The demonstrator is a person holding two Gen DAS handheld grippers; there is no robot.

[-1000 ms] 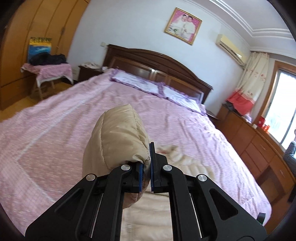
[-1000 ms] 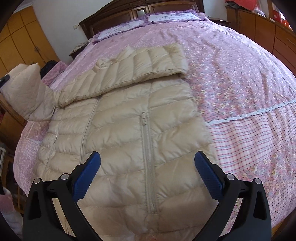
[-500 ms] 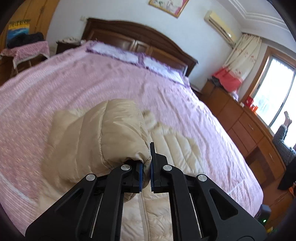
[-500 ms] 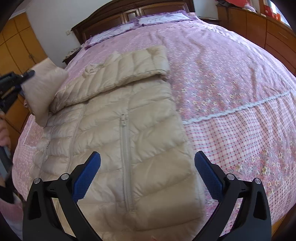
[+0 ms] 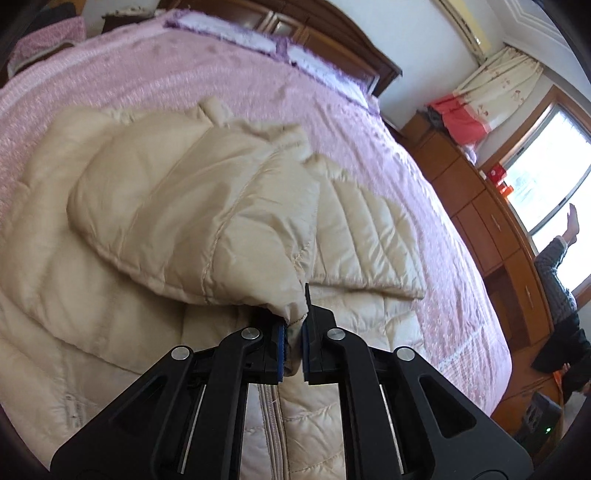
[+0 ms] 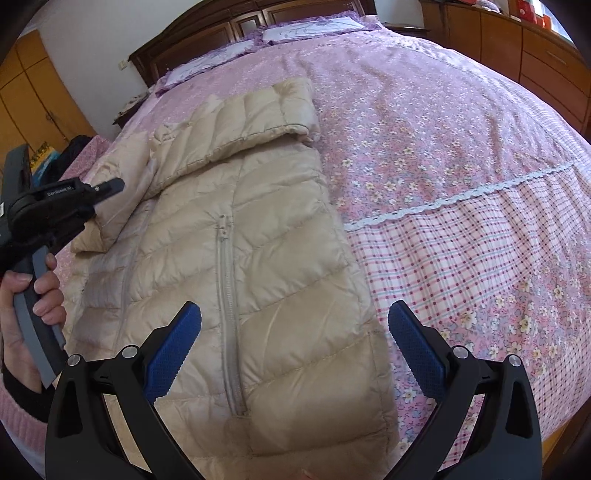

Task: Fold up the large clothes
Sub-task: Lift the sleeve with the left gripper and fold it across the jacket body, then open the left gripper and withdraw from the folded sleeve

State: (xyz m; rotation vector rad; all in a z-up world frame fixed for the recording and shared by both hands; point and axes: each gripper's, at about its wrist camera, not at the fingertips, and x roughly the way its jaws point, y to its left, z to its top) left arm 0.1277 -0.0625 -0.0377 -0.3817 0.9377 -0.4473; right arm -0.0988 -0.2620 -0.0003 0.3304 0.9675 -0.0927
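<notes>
A beige quilted down jacket (image 6: 258, 266) lies front up on the pink bed, zipper (image 6: 226, 295) closed. One sleeve (image 6: 251, 122) is folded across its top. My left gripper (image 5: 293, 332) is shut on the cuff of the other sleeve (image 5: 192, 206) and holds it over the jacket body (image 5: 365, 236). It also shows in the right wrist view (image 6: 107, 188) at the jacket's left edge. My right gripper (image 6: 293, 339) is open and empty, hovering above the jacket's lower half.
The pink floral bedspread (image 6: 443, 147) covers the bed, with pillows (image 6: 306, 29) by the dark wooden headboard (image 6: 236, 22). Wooden drawers (image 5: 491, 229) run along the right side. A person (image 5: 565, 295) sits by the window. A wardrobe (image 6: 33, 96) stands at left.
My left gripper has carried the sleeve from beside the bed in over the jacket and lowered it toward the body. My right gripper has stayed open above the jacket's hem.
</notes>
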